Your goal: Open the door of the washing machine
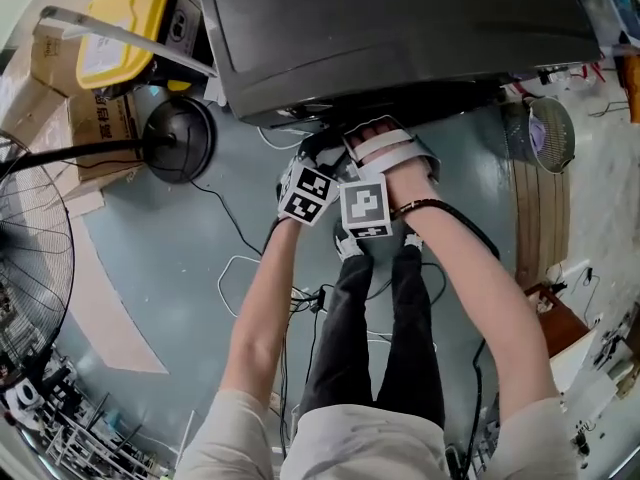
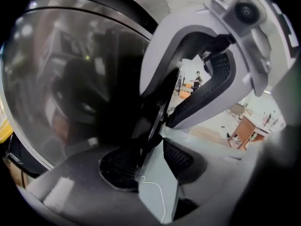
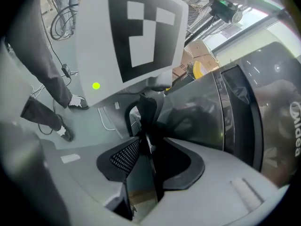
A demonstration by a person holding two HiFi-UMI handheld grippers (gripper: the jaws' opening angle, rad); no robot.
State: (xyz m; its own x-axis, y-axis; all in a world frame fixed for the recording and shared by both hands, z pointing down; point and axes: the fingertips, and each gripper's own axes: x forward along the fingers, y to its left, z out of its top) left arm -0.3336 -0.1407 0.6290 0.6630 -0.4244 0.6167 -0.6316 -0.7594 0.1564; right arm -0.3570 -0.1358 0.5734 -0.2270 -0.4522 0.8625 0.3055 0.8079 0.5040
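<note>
Left gripper (image 2: pixel 150 161) was in low at the front of the washing machine (image 1: pixel 400 28). My jaws stood apart astride the rim of the door (image 2: pixel 70 79), with floor showing in the gap, so nothing was pinched yet. Right gripper (image 3: pixel 148 159) sat just beside it, jaws likewise spread over that same rim. Two holds on one edge, I judged, to share the outward pull.
</note>
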